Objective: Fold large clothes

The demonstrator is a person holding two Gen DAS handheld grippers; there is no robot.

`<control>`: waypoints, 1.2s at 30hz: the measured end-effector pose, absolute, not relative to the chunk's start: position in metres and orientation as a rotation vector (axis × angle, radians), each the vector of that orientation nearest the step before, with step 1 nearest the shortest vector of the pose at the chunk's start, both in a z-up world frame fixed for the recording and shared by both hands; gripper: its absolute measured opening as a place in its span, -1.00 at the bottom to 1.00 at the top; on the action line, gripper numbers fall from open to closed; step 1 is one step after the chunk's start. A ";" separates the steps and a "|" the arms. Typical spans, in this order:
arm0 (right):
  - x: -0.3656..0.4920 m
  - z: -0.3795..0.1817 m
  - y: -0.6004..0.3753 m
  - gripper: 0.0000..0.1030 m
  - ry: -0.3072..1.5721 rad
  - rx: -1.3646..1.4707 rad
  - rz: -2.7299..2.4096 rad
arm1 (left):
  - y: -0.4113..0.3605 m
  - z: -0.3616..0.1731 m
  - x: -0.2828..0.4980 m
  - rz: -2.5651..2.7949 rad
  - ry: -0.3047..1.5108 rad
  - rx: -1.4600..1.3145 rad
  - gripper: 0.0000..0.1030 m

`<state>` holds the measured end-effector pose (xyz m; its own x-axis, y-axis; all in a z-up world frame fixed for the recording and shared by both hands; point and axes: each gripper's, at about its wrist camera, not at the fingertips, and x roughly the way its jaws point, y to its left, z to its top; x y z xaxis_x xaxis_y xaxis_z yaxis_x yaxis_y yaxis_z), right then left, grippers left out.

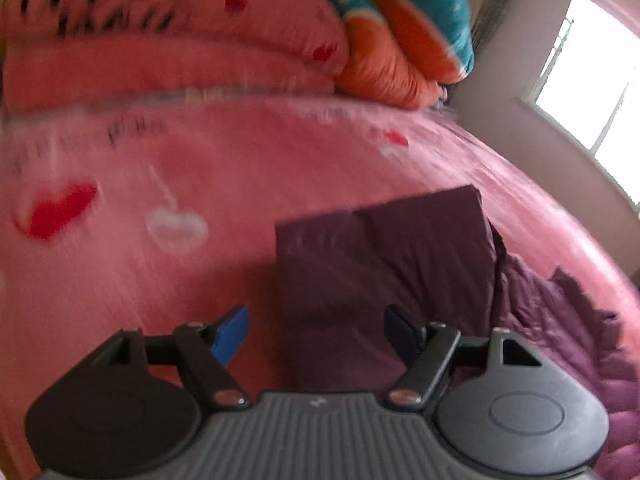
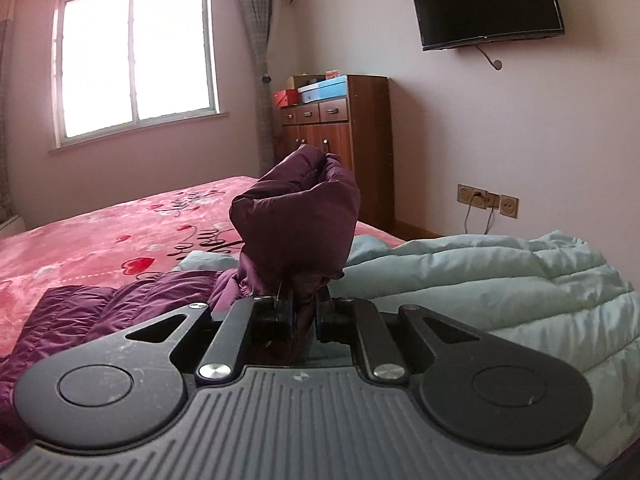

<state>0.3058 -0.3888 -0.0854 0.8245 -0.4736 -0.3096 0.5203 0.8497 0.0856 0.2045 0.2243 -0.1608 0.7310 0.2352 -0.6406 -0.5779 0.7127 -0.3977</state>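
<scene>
A dark purple padded jacket lies on the pink bed cover, partly folded into a flat slab with rumpled cloth trailing to the right. My left gripper hovers over its near edge, jaws open, blue pads apart with nothing between them. In the right wrist view my right gripper is shut on a bunched fold of the same purple jacket, which stands up in front of the camera. The remainder of the jacket spreads at lower left.
A pale blue-green quilted coat lies heaped to the right. Folded pink bedding and an orange and teal quilt are stacked at the bed's head. A wooden cabinet, window and wall television stand beyond.
</scene>
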 end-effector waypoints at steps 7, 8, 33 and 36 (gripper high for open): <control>0.298 -0.074 -0.371 -0.81 0.268 0.122 -0.443 | 0.225 -0.178 0.223 0.385 0.646 -0.691 0.69; 0.298 -0.073 -0.372 -0.81 0.267 0.104 -0.431 | 0.222 -0.179 0.226 0.377 0.649 -0.683 0.59; 0.352 -0.049 -0.331 -0.80 0.308 -0.062 -0.199 | 0.345 -0.103 0.145 0.468 0.040 -1.080 -0.83; 0.360 -0.043 -0.360 -0.81 0.321 -0.043 -0.276 | 0.367 -0.103 0.141 0.500 0.004 -1.125 -0.83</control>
